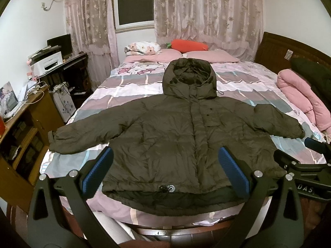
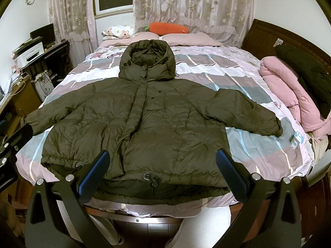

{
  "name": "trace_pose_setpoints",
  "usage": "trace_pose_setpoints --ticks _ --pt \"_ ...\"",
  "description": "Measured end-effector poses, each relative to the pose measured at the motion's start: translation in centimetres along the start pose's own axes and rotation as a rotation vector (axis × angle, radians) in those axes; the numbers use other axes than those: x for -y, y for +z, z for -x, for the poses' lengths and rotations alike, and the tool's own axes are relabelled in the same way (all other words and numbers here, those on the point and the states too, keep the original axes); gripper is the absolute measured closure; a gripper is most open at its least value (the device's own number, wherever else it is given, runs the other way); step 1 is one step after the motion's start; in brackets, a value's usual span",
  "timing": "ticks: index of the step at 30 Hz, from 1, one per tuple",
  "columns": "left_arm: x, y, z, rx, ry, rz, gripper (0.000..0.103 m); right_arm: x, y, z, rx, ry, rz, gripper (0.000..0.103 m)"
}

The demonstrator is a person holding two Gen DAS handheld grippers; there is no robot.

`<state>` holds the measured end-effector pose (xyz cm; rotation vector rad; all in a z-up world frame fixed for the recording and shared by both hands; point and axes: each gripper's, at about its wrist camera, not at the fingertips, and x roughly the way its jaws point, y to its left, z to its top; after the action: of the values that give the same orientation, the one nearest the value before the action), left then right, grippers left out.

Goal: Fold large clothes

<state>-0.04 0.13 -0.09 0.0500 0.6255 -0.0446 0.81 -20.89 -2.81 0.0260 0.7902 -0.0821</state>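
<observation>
A large dark olive hooded puffer jacket (image 1: 175,132) lies flat and face up on the bed, sleeves spread to both sides, hood toward the pillows. It also shows in the right wrist view (image 2: 144,119). My left gripper (image 1: 165,171) is open and empty, hovering over the jacket's hem near the bed's foot. My right gripper (image 2: 163,173) is open and empty over the hem, a little further right; it also shows at the right edge of the left wrist view (image 1: 306,161).
The bed (image 1: 128,86) has a pink and grey patterned sheet. Pink pillows (image 1: 209,55) and a carrot cushion (image 1: 189,45) lie at the head. A rolled pink quilt (image 2: 289,95) and a dark garment (image 2: 306,72) sit at the right. Wooden desks (image 1: 31,111) stand at the left.
</observation>
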Motion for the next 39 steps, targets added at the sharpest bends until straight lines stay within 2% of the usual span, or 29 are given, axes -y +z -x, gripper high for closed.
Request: trace_pose_setpoints --ticks 5,10,19,39 --pt "-0.5 -0.3 -0.5 0.010 -0.005 0.016 0.002 0.0 0.0 0.0 0.001 0.000 0.002 0.001" --pt "0.2 -0.2 -0.2 0.026 0.010 -0.017 0.002 0.0 -0.1 0.0 0.000 0.000 -0.001 0.001" --pt "0.5 -0.4 -1.1 -0.015 0.031 -0.029 0.002 -0.1 -0.1 -0.1 0.000 0.000 0.000 0.001" --pt "0.3 -0.2 -1.2 -0.017 0.044 -0.015 0.002 -0.2 -0.1 0.0 0.002 0.000 0.002 0.001"
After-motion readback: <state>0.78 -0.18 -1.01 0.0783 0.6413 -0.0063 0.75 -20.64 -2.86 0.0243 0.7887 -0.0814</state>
